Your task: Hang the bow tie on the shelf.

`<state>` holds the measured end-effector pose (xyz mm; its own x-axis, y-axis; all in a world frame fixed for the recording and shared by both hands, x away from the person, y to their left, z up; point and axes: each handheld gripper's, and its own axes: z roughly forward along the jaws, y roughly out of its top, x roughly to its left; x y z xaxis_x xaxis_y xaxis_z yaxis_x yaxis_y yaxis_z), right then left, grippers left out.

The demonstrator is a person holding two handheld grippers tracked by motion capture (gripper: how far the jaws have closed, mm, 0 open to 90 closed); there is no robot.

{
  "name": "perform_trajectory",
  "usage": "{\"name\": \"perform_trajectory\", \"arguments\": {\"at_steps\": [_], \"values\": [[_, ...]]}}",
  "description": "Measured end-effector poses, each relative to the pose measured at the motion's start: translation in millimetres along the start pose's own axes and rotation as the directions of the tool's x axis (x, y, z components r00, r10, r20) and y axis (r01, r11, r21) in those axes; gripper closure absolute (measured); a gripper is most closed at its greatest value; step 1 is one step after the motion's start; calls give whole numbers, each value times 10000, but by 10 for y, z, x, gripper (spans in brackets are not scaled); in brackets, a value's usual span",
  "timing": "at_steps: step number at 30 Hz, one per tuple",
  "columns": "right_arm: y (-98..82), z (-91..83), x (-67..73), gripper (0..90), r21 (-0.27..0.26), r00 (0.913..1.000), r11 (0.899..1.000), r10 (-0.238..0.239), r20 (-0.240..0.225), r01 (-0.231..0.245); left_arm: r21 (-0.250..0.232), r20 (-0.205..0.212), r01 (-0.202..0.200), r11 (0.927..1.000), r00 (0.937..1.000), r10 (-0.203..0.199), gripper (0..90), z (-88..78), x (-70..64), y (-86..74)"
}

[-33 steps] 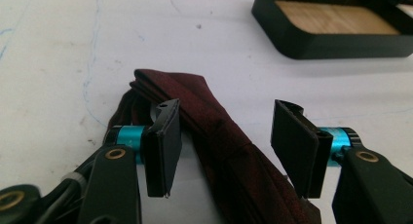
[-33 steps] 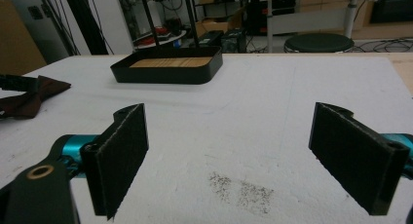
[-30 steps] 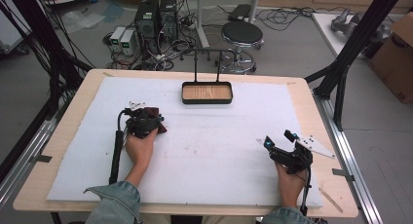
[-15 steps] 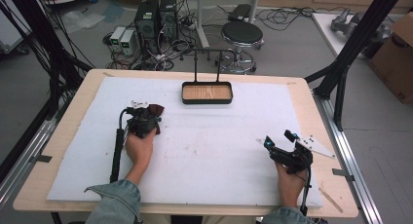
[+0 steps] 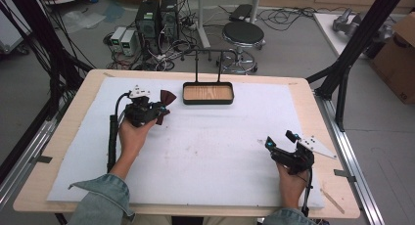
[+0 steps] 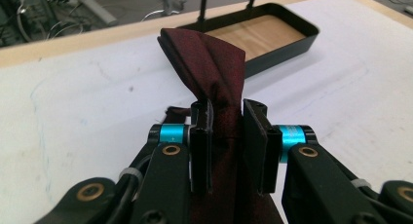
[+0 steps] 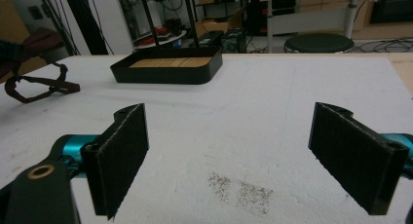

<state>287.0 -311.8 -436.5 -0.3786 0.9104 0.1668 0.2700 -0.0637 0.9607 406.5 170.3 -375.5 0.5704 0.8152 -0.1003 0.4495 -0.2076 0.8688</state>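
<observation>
the dark red bow tie sits pinched at its knot between the jaws of the left gripper, raised a little off the white mat at the far left of the table. it looks light, soft and floppy: the wings fan out loose past the pads, and its thin strap dangles in a loop below, likely to snag or drag. the knot is the firmest place to hold, and the jaws have just been closing on it; the cloth seems a bit slick, so a slip is possible. the black tray with its wooden floor stands just beyond, low-walled, with two upright rods behind it. the mat between is bare. the right gripper rests wide open, holding nothing, well apart near the right edge.
</observation>
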Motion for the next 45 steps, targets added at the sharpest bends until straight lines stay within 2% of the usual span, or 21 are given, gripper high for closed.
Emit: {"name": "perform_trajectory", "arguments": {"at_steps": [4, 6, 10, 14, 15, 16, 18, 24, 27, 30, 31, 36, 45], "values": [[0, 2, -2, 136, -15, 10000, 10000, 3, -15, -4, -93, 556, -479, 9988, 9973, 484, 738, -10, -1, 156], [0, 1, -3, 136, -7, 10000, 10000, 11, -27, -11, -176, 664, -591, 9981, 9960, 601, 738, -15, 2, 194], [0, 1, -3, 136, -11, 10000, 10000, 25, -35, -25, -533, 1203, -1018, 9934, 9869, 1076, 739, -36, 16, 401], [0, 3, -6, 136, -35, 10000, 10000, 25, -21, -25, -786, 1402, -1149, 9903, 9822, 1251, 739, -35, 29, 562], [0, 3, -6, 136, -35, 10000, 10000, 25, -21, -25, -786, 1402, -1149, 9903, 9822, 1251, 739, -35, 29, 562], [0, 2, -7, 136, -22, 10000, 10000, 50, -25, -51, -866, 1452, -1180, 9892, 9809, 1297, 739, -21, 46, 648], [-1, 1, -9, 136, -17, 10000, 10000, 66, -38, -67, -949, 1542, -1229, 9879, 9786, 1366, 739, -1, 60, 711], [0, 1, -14, 136, -30, 10000, 10000, 59, -50, -59, -1041, 1683, -1439, 9841, 9727, 1601, 740, 72, 84, 835], [0, 2, -15, 136, -46, 9999, 9999, 92, -54, -93, -1131, 1885, -1525, 9818, 9669, 1719, 740, 136, 110, 922], [1, 4, -19, 136, -55, 10000, 9999, 91, -38, -91, -1107, 1909, -1605, 9808, 9651, 1794, 740, 162, 111, 975], [0, 4, -24, 136, -44, 9999, 9999, 113, -35, -113, -1136, 2014, -1652, 9797, 9618, 1856, 740, 188, 107, 1025], [-1, 7, -26, 137, -19, 9998, 9998, 174, -7, -174, -1185, 2028, -1822, 9761, 9579, 2034, 740, 250, 102, 1142], [-1, 11, -28, 138, -40, 9999, 9999, 136, -43, -136, -1356, 1926, -1740, 9754, 9610, 1983, 740, 349, 124, 1307]]}}
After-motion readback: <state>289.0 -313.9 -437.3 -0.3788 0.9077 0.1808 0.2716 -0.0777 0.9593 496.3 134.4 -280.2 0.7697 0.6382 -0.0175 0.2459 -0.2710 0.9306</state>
